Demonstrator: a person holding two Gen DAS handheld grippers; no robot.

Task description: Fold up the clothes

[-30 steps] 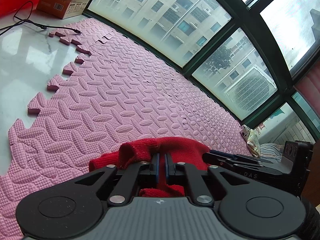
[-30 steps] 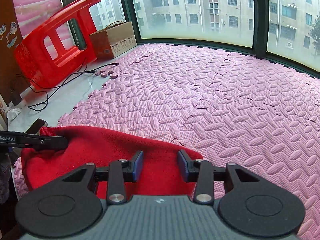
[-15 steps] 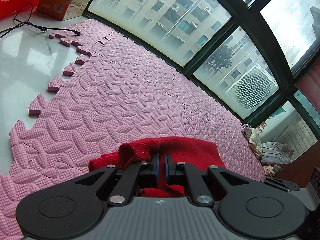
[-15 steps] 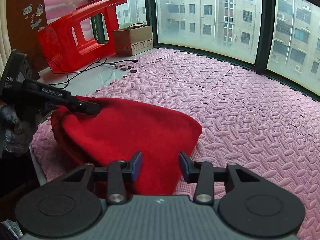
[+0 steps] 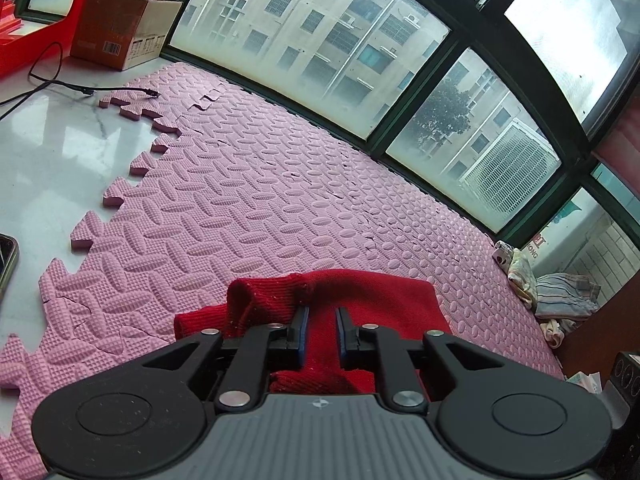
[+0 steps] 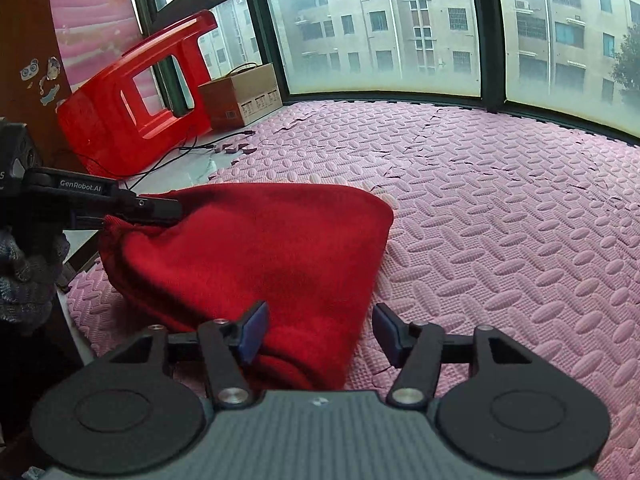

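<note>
Pink foam mat [image 6: 500,208] carries the red sweater [image 6: 260,248] lengthwise between your parted left hand-held gripper [image 5: 319,326] and your nearer, wide-apart right hand-held gripper [image 6: 320,330].

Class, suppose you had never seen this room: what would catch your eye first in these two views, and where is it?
The red garment stands out, lying on the pink foam mat with the left gripper open over one end. Next comes the red plastic chair tipped by the window, beside a cardboard box.
</note>
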